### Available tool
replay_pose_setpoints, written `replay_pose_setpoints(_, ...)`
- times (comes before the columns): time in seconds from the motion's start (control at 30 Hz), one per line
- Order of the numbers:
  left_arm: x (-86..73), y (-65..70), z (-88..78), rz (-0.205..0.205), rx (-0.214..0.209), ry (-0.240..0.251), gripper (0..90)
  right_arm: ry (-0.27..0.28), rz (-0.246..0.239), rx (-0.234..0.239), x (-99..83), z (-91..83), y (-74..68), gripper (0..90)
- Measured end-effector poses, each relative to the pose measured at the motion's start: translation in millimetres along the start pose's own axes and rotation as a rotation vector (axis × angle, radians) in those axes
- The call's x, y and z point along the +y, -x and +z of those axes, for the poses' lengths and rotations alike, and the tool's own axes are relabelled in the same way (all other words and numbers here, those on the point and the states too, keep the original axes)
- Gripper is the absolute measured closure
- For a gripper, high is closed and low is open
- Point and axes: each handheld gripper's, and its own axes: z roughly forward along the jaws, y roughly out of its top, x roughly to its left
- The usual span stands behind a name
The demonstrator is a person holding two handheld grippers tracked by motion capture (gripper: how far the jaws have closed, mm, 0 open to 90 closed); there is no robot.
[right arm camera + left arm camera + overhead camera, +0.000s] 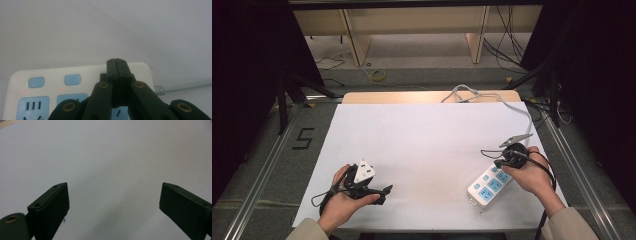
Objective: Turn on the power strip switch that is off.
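The high view looks forward and down from above the person's side onto the white table. The left gripper view skims bare tabletop close up. The right gripper view sits just above the power strip, which the high view shows at four o'clock.

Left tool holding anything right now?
No. In the left gripper view the left tool has its jaws spread wide, with bare white table between them.
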Motion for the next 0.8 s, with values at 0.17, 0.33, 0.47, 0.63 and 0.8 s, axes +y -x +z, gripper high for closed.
replay_pose_setpoints(0.17,0.0,0.2,0.1,0.001,0.0,0.001,8.8,-0.012,-0.005,0.004,1.0,1.9,-0.7,90.0)
replay_pose_setpoints(0.33,0.0,0.4,0.2,0.0,-0.002,0.001,8.8,-0.027,-0.009,0.005,2.1,4.8,-1.9,90.0)
replay_pose_setpoints(0.47,0.0,0.5,0.2,0.0,-0.002,0.002,8.8,-0.033,-0.014,0.005,2.8,6.3,-2.1,90.0)
replay_pose_setpoints(0.63,0.0,0.8,0.3,-0.001,-0.002,0.003,8.8,-0.039,-0.017,0.004,3.3,7.5,-2.5,90.0)
replay_pose_setpoints(0.8,0.1,0.8,0.4,-0.001,-0.003,0.003,8.9,-0.047,-0.02,0.005,4.0,9.0,-2.8,90.0)
